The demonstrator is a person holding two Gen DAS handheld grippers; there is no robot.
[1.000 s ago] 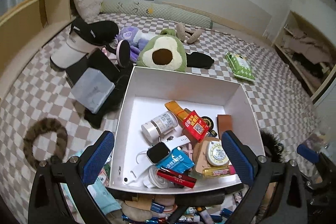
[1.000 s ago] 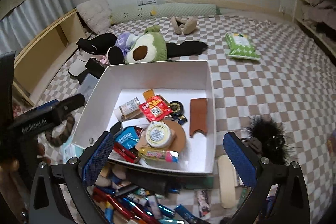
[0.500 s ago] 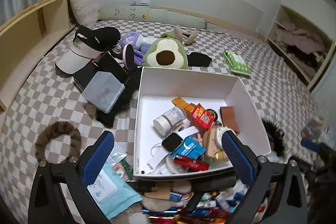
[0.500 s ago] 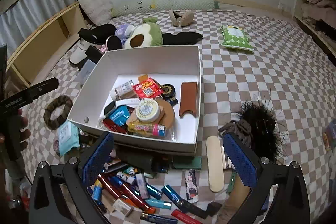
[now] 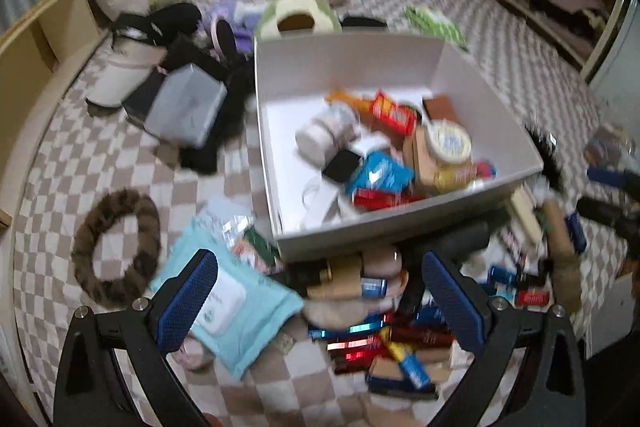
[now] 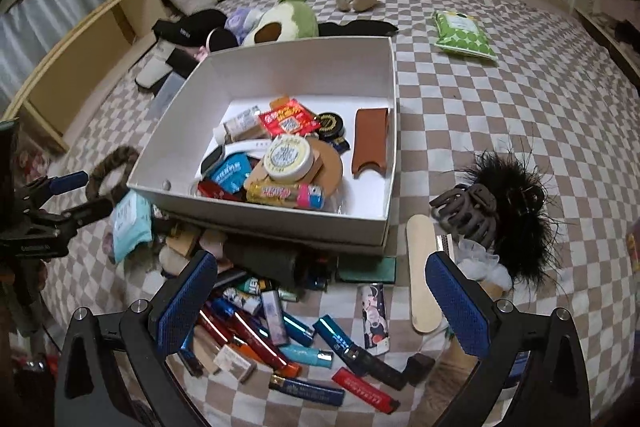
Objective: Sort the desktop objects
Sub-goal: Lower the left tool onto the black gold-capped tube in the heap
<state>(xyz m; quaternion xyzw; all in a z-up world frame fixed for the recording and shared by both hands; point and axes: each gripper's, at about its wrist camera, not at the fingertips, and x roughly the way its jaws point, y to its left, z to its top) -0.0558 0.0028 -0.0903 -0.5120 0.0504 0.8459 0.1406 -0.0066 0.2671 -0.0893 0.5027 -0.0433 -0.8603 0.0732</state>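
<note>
A white box (image 6: 280, 75) (image 5: 344, 67) sits on the checkered bed and holds several small items: a round tin (image 6: 289, 158), a red packet (image 6: 289, 121), a brown leather case (image 6: 371, 143). In front of it lies a pile of lighters and lipsticks (image 6: 288, 339) (image 5: 384, 335). My right gripper (image 6: 320, 301) hovers open above that pile, nothing between its fingers. My left gripper (image 5: 318, 301) is open too, over a light blue wipes pack (image 5: 228, 303) and the pile's left end. The left gripper (image 6: 68, 195) also shows at the right wrist view's left edge.
A brown fur ring (image 5: 116, 247) lies left of the box. A black feathery clip (image 6: 516, 207), a claw clip (image 6: 466, 213) and a nail file (image 6: 420, 275) lie to its right. Behind it are an avocado plush (image 6: 280, 23), caps (image 5: 132, 67), a grey case (image 5: 186, 109) and a green wipes pack (image 6: 464, 35).
Both grippers have pulled back and up from the box, so the lighter pile in front of it now fills the near view. The left view is blurred by motion. Both stay open.
</note>
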